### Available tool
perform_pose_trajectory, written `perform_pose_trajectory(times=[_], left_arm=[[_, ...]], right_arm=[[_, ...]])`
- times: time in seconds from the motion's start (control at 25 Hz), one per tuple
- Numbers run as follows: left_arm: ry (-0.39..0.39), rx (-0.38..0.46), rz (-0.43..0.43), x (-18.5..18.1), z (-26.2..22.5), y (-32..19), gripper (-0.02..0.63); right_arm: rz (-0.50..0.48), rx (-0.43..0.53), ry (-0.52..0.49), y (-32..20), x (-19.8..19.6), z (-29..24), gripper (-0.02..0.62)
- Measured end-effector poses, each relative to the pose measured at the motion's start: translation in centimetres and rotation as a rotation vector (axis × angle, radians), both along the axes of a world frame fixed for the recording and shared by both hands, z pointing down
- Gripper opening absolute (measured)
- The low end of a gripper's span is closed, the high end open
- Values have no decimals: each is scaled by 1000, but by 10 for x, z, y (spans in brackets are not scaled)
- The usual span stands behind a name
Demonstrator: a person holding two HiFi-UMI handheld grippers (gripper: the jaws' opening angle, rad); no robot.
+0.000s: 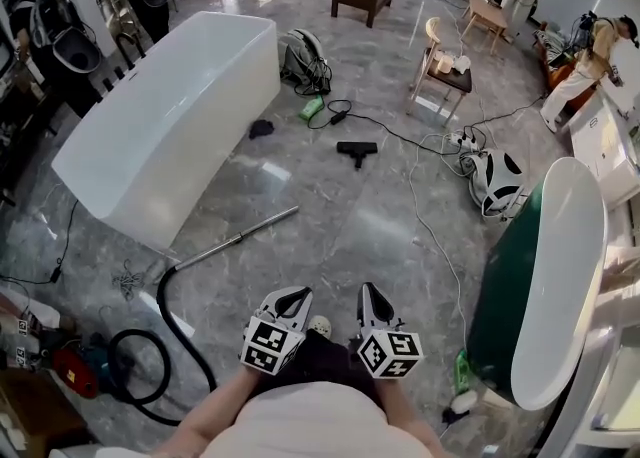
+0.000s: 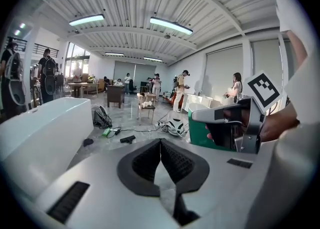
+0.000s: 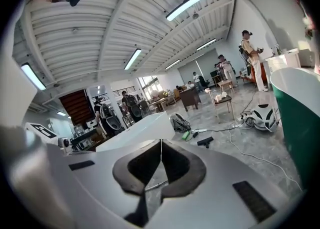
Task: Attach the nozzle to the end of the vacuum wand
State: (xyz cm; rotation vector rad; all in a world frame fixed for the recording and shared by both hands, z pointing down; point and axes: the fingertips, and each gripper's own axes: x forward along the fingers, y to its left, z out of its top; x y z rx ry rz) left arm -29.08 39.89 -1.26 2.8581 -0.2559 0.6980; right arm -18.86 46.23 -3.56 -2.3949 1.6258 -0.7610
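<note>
Floor (image 1: 330, 216) open between white bathtub (image 1: 170, 126) and green bathtub (image 1: 505, 296).
One nozzle (image 1: 357, 151), one wand (image 1: 235, 239), well apart; left hand-held gripper (image 1: 291, 297), right hand-held gripper (image 1: 372, 296) closed, empty.

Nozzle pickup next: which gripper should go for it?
Right, probably. The nozzle lies on the floor almost straight ahead of the right gripper; the wand lies toward the left gripper. Both are shut and empty.

The head view looks steeply down onto the floor (image 1: 330, 216), with the left tongs (image 1: 297, 294) and right tongs (image 1: 369, 289) close at 6 o'clock and the nozzle (image 1: 357, 151) farther off toward 12. The left gripper view and the right gripper view each sit low behind their own tips, facing almost level across the room. All three views share the nozzle and the white tub (image 1: 170, 116).
</note>
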Motion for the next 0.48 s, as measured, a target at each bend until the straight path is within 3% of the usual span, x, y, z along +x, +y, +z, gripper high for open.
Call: perform_pose_trajectory(times=[0.16, 0.36, 0.48], left_arm=[[7, -24, -24, 17, 2, -13, 9], [10, -26, -75, 22, 3, -25, 9], [9, -30, -86, 18, 2, -26, 9]], right_arm=[[-32, 2, 3, -10, 18, 3, 15], [-77, 69, -41, -20, 18, -1, 15], [-107, 45, -39, -20, 13, 4, 15]])
